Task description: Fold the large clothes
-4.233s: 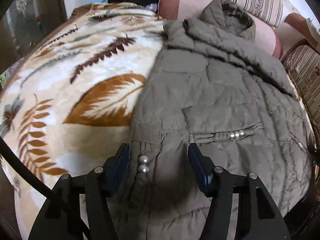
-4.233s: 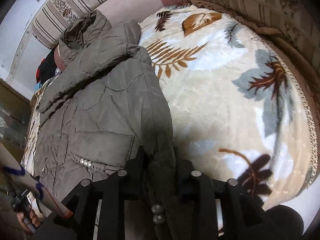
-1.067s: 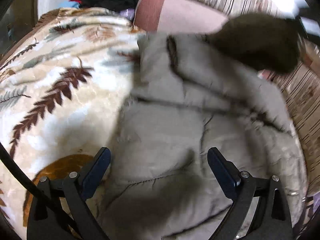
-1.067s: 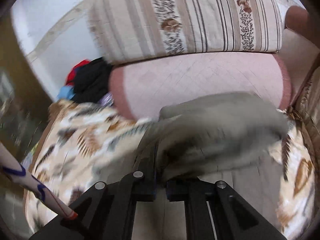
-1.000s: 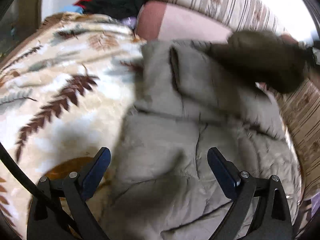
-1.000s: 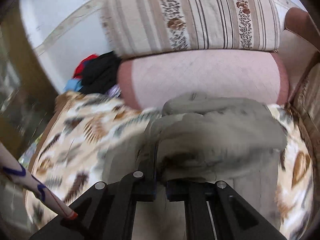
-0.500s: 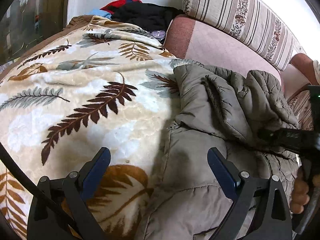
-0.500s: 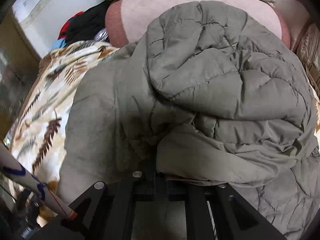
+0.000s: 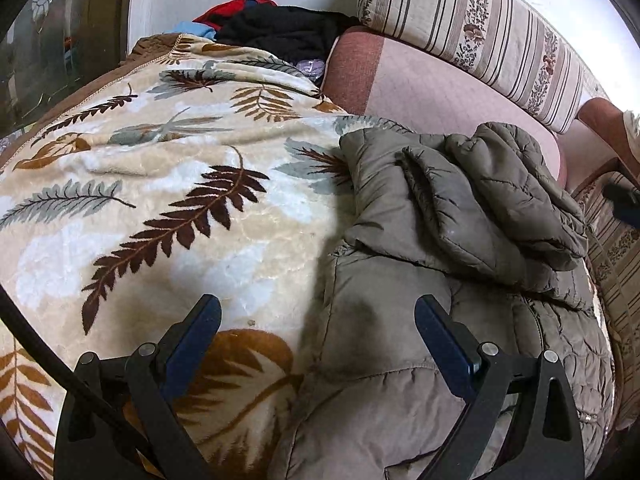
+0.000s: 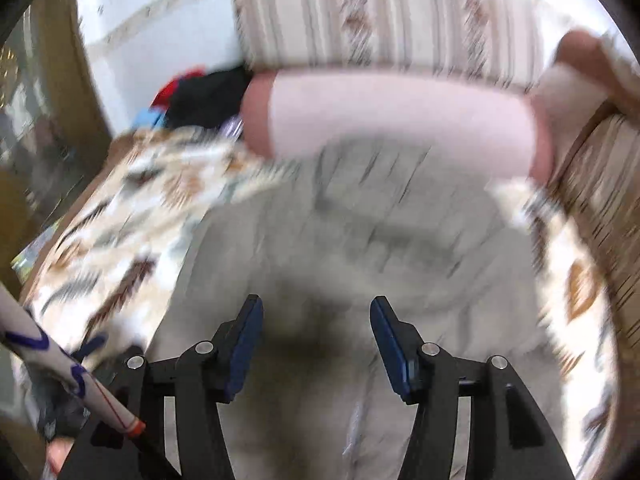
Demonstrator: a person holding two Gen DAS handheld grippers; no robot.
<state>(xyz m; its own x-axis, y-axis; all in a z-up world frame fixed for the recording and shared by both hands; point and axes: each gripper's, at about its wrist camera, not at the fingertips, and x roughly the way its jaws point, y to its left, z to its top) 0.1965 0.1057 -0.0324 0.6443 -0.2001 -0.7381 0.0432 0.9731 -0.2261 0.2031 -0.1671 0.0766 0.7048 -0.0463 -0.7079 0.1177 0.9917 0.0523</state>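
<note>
On the left lies a cream fleece blanket printed with brown and grey fern leaves, spread over a bed or sofa. At its far end sits a heap of red, blue and black clothes against the wall.

The left gripper hovers low over the blanket's edge with its tongs spread wide, holding nothing; one blue pad is above the blanket, the other above the jacket.

To the right of the blanket's middle lies the olive quilted jacket, resting on the blanket with its upper part against a pink bolster and a striped cushion. A padded part, which half a second ago was still pinched in the right tongs, now lies doubled over the jacket's upper body.

The right gripper has let go: its tongs are now spread apart and empty above the jacket, and its view is smeared by motion, so it appears to be pulling away.

This suggests one fold is laid down and both grippers are free for the next, though the bundle looks lumpy and may need smoothing.
</note>
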